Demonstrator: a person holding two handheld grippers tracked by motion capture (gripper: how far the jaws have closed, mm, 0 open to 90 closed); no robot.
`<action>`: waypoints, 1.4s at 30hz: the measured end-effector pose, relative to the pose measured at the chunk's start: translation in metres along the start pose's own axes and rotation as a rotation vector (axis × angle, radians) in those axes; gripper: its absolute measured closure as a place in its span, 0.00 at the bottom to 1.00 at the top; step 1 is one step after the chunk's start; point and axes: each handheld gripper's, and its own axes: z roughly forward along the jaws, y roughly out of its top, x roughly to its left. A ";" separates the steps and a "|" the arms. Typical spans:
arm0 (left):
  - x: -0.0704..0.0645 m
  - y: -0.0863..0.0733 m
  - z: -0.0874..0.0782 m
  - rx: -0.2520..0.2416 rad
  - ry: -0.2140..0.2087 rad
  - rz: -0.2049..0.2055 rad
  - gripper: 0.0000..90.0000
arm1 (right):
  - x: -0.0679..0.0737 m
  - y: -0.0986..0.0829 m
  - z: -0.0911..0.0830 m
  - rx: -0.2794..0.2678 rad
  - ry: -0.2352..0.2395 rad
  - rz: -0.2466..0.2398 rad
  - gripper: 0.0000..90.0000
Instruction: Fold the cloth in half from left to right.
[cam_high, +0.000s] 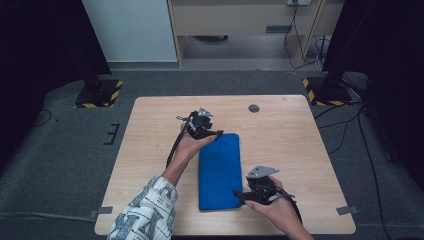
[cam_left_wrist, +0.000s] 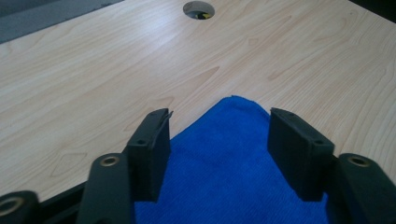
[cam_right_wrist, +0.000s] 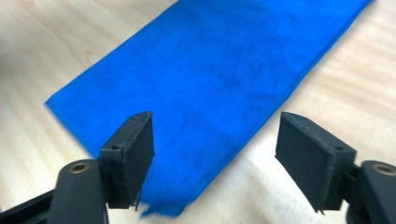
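Left gripper (cam_high: 218, 134): jaws stood wide apart over the far left corner of the blue cloth (cam_high: 219, 170), gripping nothing. Right gripper (cam_high: 239, 195): jaws likewise spread, straddling the cloth's near right corner; contact with the fabric could not be told from the blurred right gripper view. Cloth: folded, flat, mid-table (cam_high: 280, 130), long axis running from the person's side toward the far edge. Cable hole (cam_high: 254, 108): beyond the cloth, well apart.
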 end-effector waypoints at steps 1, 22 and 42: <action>0.001 -0.002 -0.001 0.003 -0.002 0.004 0.38 | -0.002 0.003 0.001 -0.008 -0.001 -0.001 0.29; 0.008 -0.018 -0.013 0.012 0.023 0.031 0.11 | -0.045 0.056 0.040 -0.064 -0.047 0.026 0.18; 0.029 -0.030 -0.009 0.007 0.058 -0.005 0.14 | -0.070 0.102 0.069 -0.047 -0.075 -0.005 0.32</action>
